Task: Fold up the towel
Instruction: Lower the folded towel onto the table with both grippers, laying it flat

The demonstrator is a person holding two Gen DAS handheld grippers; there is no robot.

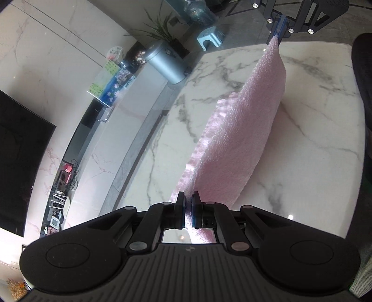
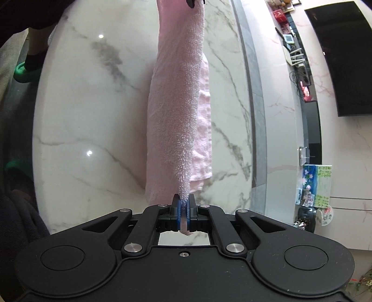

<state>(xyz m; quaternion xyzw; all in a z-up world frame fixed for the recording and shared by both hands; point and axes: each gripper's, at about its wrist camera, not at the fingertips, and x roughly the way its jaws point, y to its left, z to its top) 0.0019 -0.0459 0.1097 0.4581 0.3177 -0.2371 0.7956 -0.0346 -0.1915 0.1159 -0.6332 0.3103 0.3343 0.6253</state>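
Note:
A pink terry towel hangs stretched between my two grippers above a white marble table. My left gripper is shut on one corner of the towel. My right gripper shows at the top of the left wrist view, clamped on the opposite corner. In the right wrist view my right gripper is shut on the towel, which runs straight away to the left gripper at the top edge. The towel's lower part droops onto the table.
A long marble TV bench with a silver bin, pictures and cables runs beyond the table's far edge. A black TV hangs on the wall. A person's foot in a green slipper stands by the table. A small blue stool sits on the floor.

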